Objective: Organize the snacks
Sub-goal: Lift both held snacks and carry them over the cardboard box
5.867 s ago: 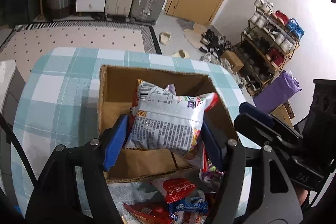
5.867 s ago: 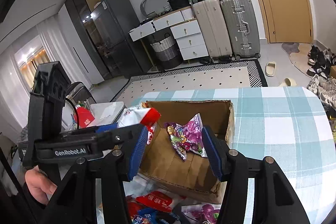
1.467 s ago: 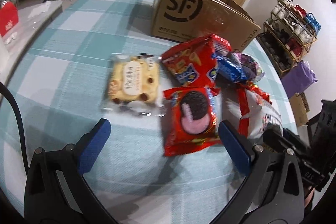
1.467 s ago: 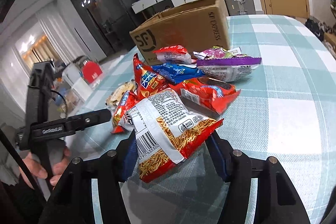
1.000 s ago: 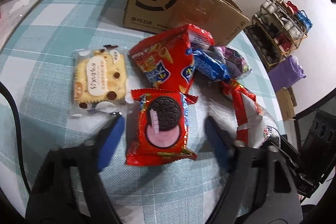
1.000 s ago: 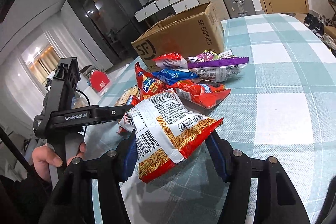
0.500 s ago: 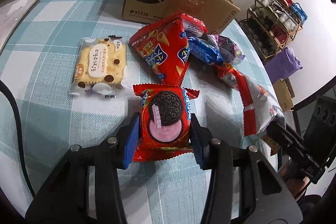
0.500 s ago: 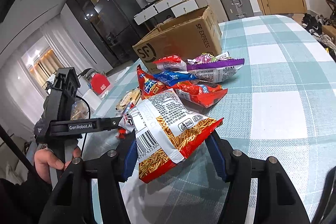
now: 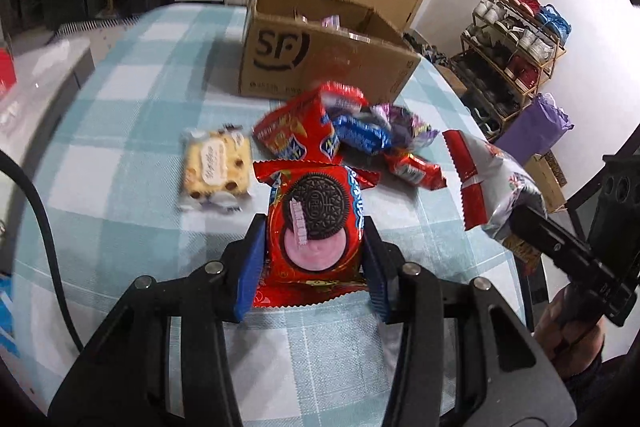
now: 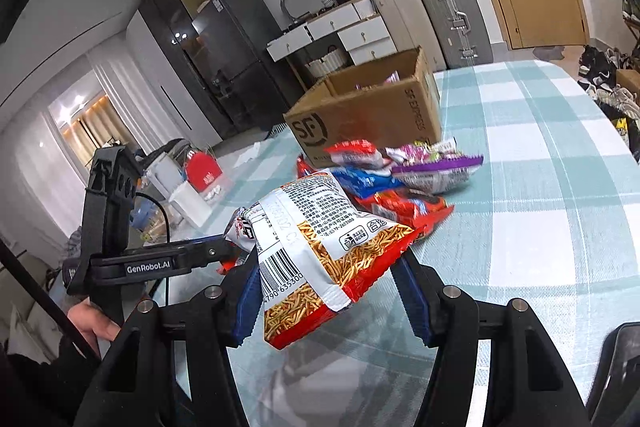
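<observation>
Two packets are in my grip at this moment, one per tool. My left tool [image 9: 314, 251] is clamped on the red Oreo packet [image 9: 316, 223]: the blue pads press its two long sides, the cookie picture faces up at me, and the packet's lower edge sits back between the fingers while its top edge pokes forward toward the pile. I cannot tell whether it is clear of the counter [image 9: 132, 131] or resting on the checked cloth. My right tool [image 10: 326, 287] is closed on the noodle snack bag [image 10: 320, 247], barcode side toward the camera, the bag tilted and held above the cloth with its shadow beneath it.

Just ahead of the Oreo packet lies the remaining heap: a red chip bag [image 9: 298, 133] touching its top edge, a blue packet [image 9: 360, 133] beside that, a purple packet [image 9: 408, 125] further right, and a small red packet [image 9: 416, 169] near the right edge of the heap. The yellow cookie pack [image 9: 216, 169] lies flat on its own, just left of the Oreo packet and apart from my pads.

Beyond the heap stands the cardboard box [image 9: 320, 63], open at the top, SF logo facing me, with some wrappers showing inside. From the left camera, the noodle bag hangs at the right of the heap, well short of the box.
</observation>
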Tool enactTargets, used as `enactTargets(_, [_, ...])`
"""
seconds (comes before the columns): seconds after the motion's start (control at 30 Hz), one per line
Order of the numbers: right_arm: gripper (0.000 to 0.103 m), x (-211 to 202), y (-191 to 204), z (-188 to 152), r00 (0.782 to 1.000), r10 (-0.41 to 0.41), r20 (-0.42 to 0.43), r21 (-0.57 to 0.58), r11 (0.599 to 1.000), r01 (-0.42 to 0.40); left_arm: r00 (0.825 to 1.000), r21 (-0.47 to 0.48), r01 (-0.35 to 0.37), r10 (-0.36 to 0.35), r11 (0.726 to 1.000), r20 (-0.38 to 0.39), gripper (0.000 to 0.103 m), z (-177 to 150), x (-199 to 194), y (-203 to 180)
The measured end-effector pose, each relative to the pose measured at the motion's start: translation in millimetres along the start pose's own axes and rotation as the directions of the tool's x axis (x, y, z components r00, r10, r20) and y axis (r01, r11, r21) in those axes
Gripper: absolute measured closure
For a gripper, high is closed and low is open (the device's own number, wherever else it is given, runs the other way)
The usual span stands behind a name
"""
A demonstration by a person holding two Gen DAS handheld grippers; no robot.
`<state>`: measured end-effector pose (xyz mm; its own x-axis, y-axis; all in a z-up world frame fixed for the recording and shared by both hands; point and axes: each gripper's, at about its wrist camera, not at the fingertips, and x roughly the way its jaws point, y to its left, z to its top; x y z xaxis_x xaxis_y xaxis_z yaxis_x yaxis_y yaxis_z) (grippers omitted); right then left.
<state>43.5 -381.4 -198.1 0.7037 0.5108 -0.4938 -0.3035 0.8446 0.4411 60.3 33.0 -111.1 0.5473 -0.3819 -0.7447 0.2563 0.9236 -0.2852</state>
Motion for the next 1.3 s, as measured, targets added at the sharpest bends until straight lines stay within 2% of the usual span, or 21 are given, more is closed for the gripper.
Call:
enactTargets(0.23, [0.042, -14, 16, 16, 0.999, 0.022, 0.033, -0.018, 1.000, -0.021, 0.998, 0.070, -0.023, 0.019, 0.997, 0.066, 0.061, 4, -35, -14])
enactTargets(0.53, [0.042, -34, 33, 37, 0.996, 0.038, 0.077, -0.030, 0.999, -0.035, 0.991, 0.089, -0.032, 0.021, 0.996, 0.128, 0.061, 11, -72, -15])
enactTargets(0.73, [0.042, -47, 45, 57, 0.992, 0.045, 0.114, -0.048, 0.998, -0.040, 0.988, 0.082, 0.004, -0.017, 0.997, 0.153, 0.061, 22, -100, -13])
enactTargets(0.9, [0.042, -55, 53, 74, 0.986, 0.072, 0.151, -0.043, 0.997, -0.066, 0.986, 0.040, 0.106, -0.110, 0.994, 0.122, 0.061, 41, -111, -3])
enactTargets(1.03, [0.042, -64, 61, 91, 0.982, 0.079, 0.175, -0.069, 0.995, -0.067, 0.983, 0.034, 0.127, -0.131, 0.991, 0.126, 0.061, 57, -126, 2])
enactTargets(1.17, [0.042, -72, 66, 106, 0.975, 0.083, 0.208, -0.089, 0.994, -0.066, 0.983, 0.049, 0.112, -0.117, 0.993, 0.141, 0.061, 76, -136, -2])
enactTargets(1.3, [0.042, -73, 58, 120, 0.968, 0.094, 0.231, -0.056, 0.995, -0.083, 0.984, 0.060, 0.090, -0.098, 0.994, 0.150, 0.061, 97, -140, -8])
